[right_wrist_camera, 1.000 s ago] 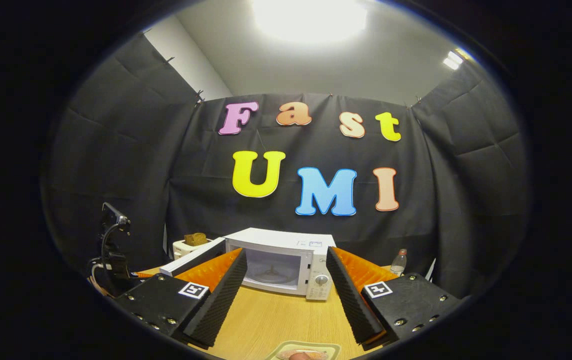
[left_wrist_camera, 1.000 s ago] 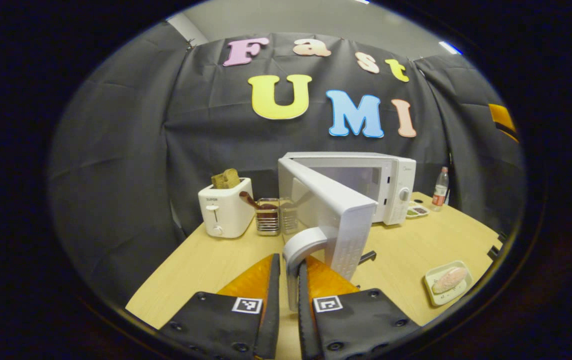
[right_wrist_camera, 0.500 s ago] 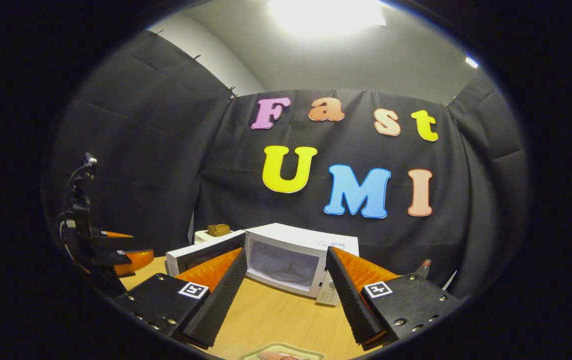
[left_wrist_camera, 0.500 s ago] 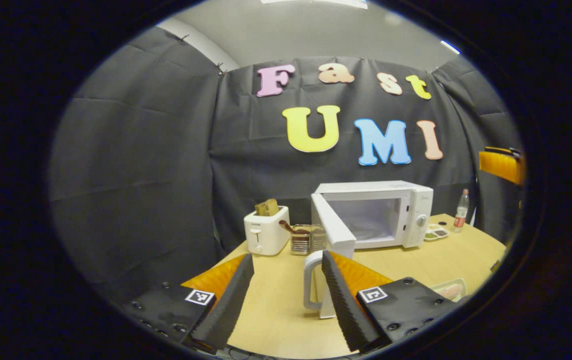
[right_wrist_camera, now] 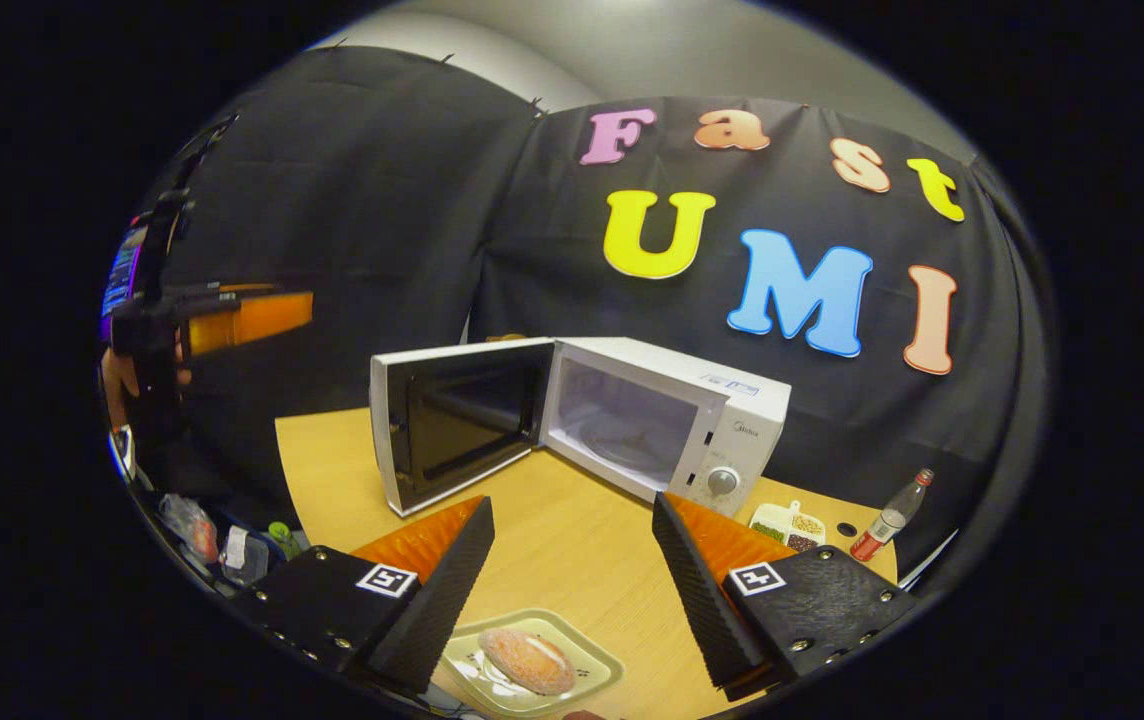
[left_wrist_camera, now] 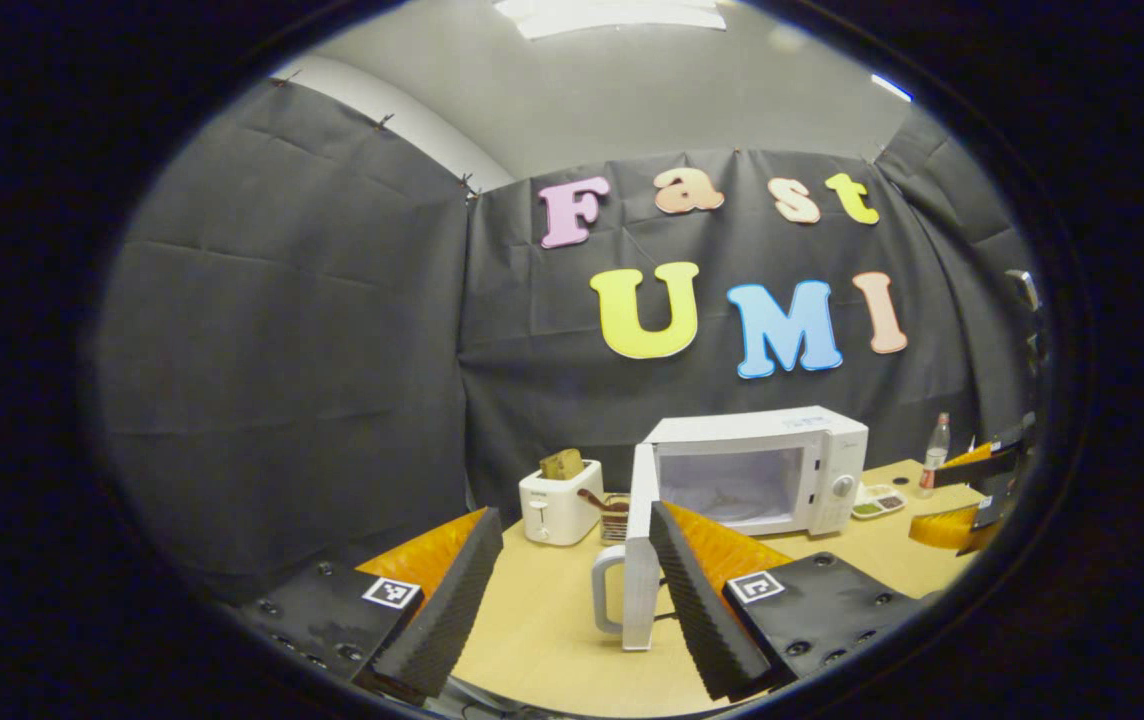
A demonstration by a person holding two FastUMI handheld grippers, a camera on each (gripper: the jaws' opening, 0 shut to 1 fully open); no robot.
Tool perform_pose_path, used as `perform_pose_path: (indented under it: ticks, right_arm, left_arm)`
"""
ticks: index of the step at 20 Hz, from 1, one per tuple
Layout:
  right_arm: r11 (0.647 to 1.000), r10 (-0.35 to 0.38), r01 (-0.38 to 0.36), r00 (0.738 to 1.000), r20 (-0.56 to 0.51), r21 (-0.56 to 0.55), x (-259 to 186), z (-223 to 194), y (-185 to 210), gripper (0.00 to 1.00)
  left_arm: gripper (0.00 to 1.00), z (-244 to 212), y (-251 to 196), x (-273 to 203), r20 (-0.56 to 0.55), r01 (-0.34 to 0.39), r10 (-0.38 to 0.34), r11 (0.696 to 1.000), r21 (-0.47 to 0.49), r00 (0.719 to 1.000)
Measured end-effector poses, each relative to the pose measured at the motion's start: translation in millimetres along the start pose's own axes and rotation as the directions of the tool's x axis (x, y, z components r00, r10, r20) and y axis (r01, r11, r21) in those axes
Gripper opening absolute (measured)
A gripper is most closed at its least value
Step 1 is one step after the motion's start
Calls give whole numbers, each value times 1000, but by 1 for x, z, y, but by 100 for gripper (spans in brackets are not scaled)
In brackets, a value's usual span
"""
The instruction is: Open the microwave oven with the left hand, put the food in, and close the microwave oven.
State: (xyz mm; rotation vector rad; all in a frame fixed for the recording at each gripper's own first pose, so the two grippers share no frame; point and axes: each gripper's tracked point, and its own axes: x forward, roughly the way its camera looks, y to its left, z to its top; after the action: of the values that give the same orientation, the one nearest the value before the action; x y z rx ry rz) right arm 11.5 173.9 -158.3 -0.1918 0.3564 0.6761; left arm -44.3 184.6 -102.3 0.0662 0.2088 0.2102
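Observation:
The white microwave (left_wrist_camera: 762,470) stands at the back of the wooden table (left_wrist_camera: 552,640) with its door (left_wrist_camera: 640,560) swung wide; I see the door edge-on, its handle (left_wrist_camera: 604,590) just ahead. My left gripper (left_wrist_camera: 575,530) is open and holds nothing, a short way back from the handle. From the right gripper view the microwave (right_wrist_camera: 672,420) shows its bare cavity and the door (right_wrist_camera: 457,420) shows its dark inner face. My right gripper (right_wrist_camera: 572,505) is open above a pale plate (right_wrist_camera: 592,668) carrying a round bun (right_wrist_camera: 527,660). A hand holds the left gripper (right_wrist_camera: 247,318) at far left.
A white toaster (left_wrist_camera: 560,500) with bread and a utensil holder (left_wrist_camera: 615,503) stand left of the microwave. A small divided dish (right_wrist_camera: 787,522) and a bottle (right_wrist_camera: 887,520) sit to its right. Loose items (right_wrist_camera: 222,540) lie past the table's left edge.
My left gripper let go of the door handle, opened and drew back; the door now stands wide. My right gripper tilted down, bringing the plate and bun into fuller view.

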Motion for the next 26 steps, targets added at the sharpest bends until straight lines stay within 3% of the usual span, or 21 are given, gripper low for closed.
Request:
perform_pose_path:
  ticks: [3, 5, 9, 18, 22, 24, 26]
  right_arm:
    - [995, 99, -100, 992, -81, -12, 5, -39, 14, 98]
    - [984, 178, -180, 975, -133, -1, 6, -65, 27, 98]
    - [961, 270, -275, 938, -216, 6, 9, -106, 39, 98]
    - [920, 372, -393, 856, -359, 15, 14, -169, 47, 98]
    - [915, 366, -404, 831, -420, 0, 20, -193, 42, 98]
    - [908, 393, -416, 813, -430, 43, 20, -199, 48, 98]
    - [910, 390, -413, 811, -436, 47, 18, -196, 44, 89]
  left_arm:
    - [96, -6, -7, -15, -23, -22, 22, 1000, -1, 999]
    - [97, -14, -11, -22, -47, -34, 34, 999, 1, 998]
    - [97, -14, -10, -37, -60, -80, 82, 996, 41, 995]
    - [99, 1, -14, -56, -34, -162, 163, 986, 40, 986]
    - [99, 12, -23, -55, -22, -169, 170, 985, 40, 985]
    - [99, 15, -26, -55, -18, -174, 175, 984, 39, 984]
    - [99, 13, -29, -53, -18, -174, 175, 984, 41, 984]
